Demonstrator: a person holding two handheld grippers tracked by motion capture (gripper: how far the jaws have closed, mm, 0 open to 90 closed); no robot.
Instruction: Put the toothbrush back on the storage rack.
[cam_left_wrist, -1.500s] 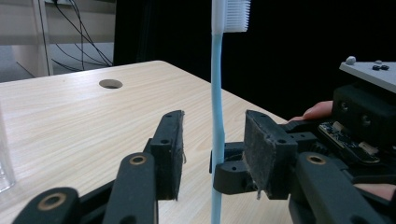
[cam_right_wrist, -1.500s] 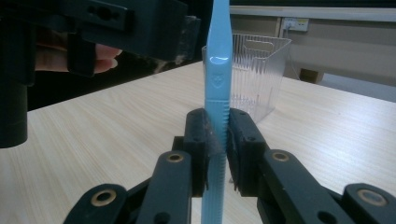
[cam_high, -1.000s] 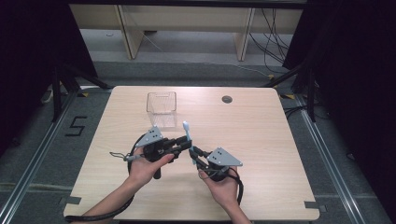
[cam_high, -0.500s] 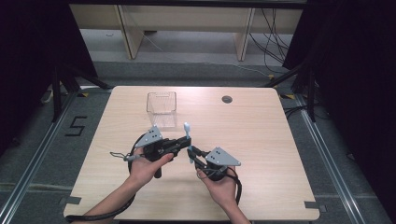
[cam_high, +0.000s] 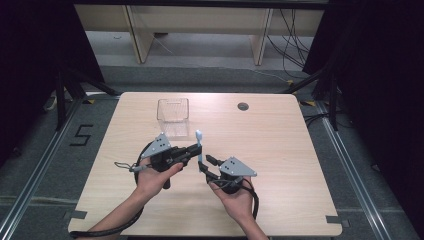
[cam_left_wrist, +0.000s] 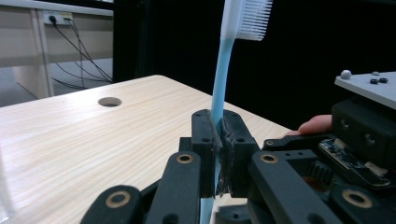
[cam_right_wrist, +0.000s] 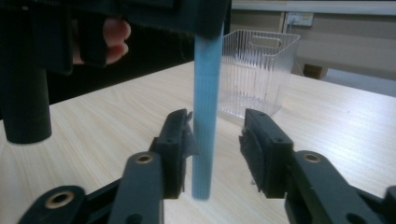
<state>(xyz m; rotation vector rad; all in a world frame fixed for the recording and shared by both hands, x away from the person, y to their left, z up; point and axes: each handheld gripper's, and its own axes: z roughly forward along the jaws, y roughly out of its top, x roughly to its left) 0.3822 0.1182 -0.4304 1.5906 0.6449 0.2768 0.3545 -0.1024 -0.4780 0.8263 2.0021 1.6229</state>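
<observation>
Worktop (cam_high: 300, 165) carried a clear plastic basket (cam_high: 173, 111) near its far edge, left of centre. Left claw (cam_high: 198, 148) was pressed tight on a blue toothbrush (cam_high: 199, 146), upright above the worktop's middle, bristles on top. Right claw (cam_high: 204, 164) had just been opening, jaws spread, the toothbrush's handle end between them, near one pad.
</observation>
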